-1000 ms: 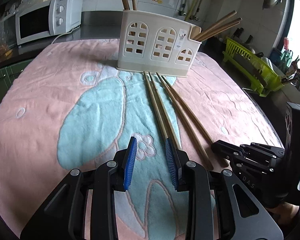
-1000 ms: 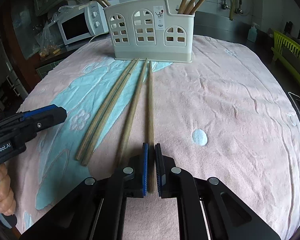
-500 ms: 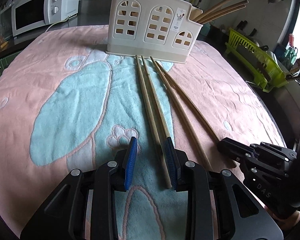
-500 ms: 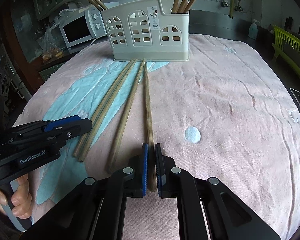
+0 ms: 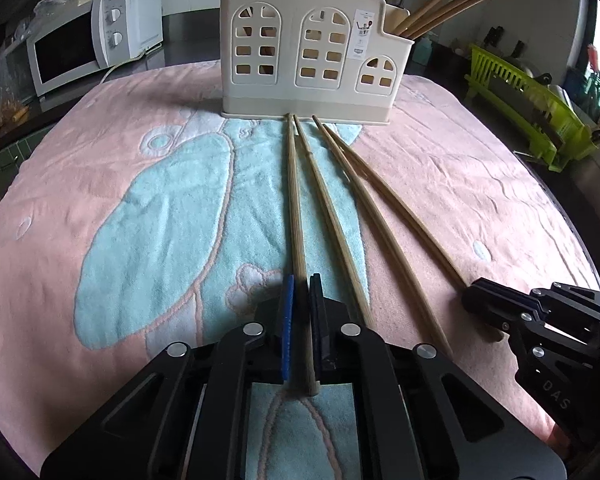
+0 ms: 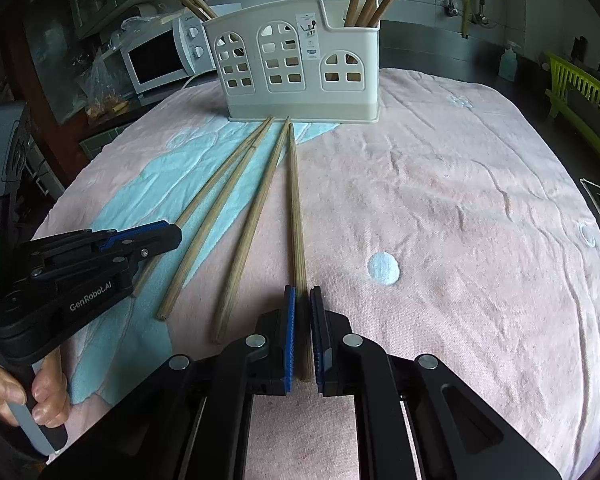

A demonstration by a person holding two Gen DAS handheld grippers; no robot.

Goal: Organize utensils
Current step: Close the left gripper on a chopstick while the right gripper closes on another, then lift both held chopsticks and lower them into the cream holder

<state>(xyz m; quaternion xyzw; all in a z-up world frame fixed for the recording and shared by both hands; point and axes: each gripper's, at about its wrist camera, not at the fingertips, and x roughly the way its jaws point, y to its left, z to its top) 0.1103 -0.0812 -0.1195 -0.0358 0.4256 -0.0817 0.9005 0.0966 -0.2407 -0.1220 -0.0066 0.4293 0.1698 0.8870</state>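
Observation:
Four wooden chopsticks lie side by side on a pink and blue towel [image 5: 100,220], pointing at a cream utensil holder [image 5: 312,52] that has more chopsticks standing in it. My left gripper [image 5: 300,284] is closing its jaws on the near end of the leftmost chopstick [image 5: 294,200], pads pressing it. My right gripper [image 6: 302,294] is shut on the near end of the rightmost chopstick [image 6: 296,208]. Both held sticks still rest on the towel. The two middle chopsticks [image 5: 328,216] lie loose between them. Each gripper shows in the other's view: right gripper [image 5: 470,300], left gripper [image 6: 176,234].
A white microwave [image 5: 88,40] stands at the back left and a green dish rack [image 5: 532,120] at the right, off the towel. A person's hand [image 6: 40,392] holds the left gripper's handle. The towel [image 6: 460,200] stretches wide to the right of the chopsticks.
My left gripper moved forward and down over the leftmost chopstick, then shut on it. The right gripper has stayed shut on its chopstick without moving.

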